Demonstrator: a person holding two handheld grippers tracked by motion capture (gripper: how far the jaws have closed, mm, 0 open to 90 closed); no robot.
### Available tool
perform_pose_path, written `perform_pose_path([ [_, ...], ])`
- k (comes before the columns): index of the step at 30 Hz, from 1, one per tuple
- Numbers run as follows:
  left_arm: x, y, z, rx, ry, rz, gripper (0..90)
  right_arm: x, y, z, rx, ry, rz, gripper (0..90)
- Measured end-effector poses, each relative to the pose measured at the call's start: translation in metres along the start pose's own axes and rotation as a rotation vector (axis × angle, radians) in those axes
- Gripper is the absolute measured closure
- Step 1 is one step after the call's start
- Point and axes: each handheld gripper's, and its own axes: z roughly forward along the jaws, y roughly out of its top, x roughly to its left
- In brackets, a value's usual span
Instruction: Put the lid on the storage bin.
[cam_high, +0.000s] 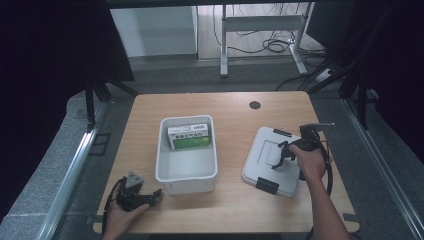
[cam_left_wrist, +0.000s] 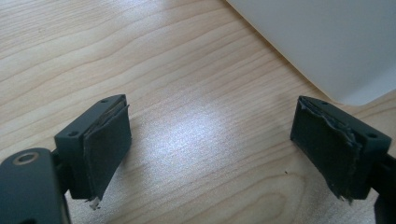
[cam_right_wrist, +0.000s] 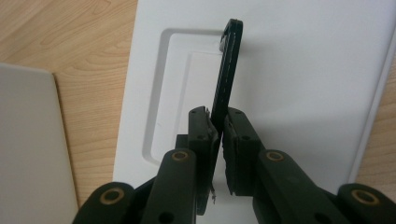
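1. One lid (cam_high: 271, 160) is the thing in hand: it lies flat on the right half of the table (cam_high: 235, 110), well apart from the white bin (cam_high: 186, 172) it looks made to cover.
2. Your right gripper (cam_high: 283, 154) has its jaws closed on the lid's black handle (cam_right_wrist: 228, 70), a thin upright bar in the middle of the lid (cam_right_wrist: 299, 70). In the right gripper view the bar runs straight away from the right gripper (cam_right_wrist: 221, 128), pinched at its near end.
3. Your next move likely turns on this: the bin sits to the left of the lid, and the bin's long axis runs away from you, while the lid lies slightly skewed to it. Expect to carry the lid leftward and square it to the rim.
4. Your right hand (cam_high: 310, 160) is the nearer one, already on the lid.
5. Your left gripper (cam_high: 142, 196) rests on the table just beside the bin's near left corner, jaws spread wide and holding nothing; the left gripper (cam_left_wrist: 210, 144) looks down on bare wood in its own view.
6. A green and white box (cam_high: 189, 136) lies in the far end of the bin, below the rim as far as you can judge.
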Motion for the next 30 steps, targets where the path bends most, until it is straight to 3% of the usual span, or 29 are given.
perform_pose_path([
  [7,0.000,0.000,0.000,0.000,0.000,0.000,12.1,0.001,0.001,0.001,-0.013,-0.003,0.057,85.3],
  [15,0.000,0.000,0.000,0.000,-0.001,0.000,12.1,0.002,0.001,-0.004,-0.023,-0.010,0.084,85.5],
  [23,0.000,0.000,0.000,0.001,-0.001,0.001,12.1,0.008,0.001,-0.020,-0.043,0.015,0.056,85.5],
  [30,0.000,0.000,0.000,0.000,-0.001,0.001,12.1,0.015,-0.001,-0.028,-0.047,0.028,0.004,85.5],
])
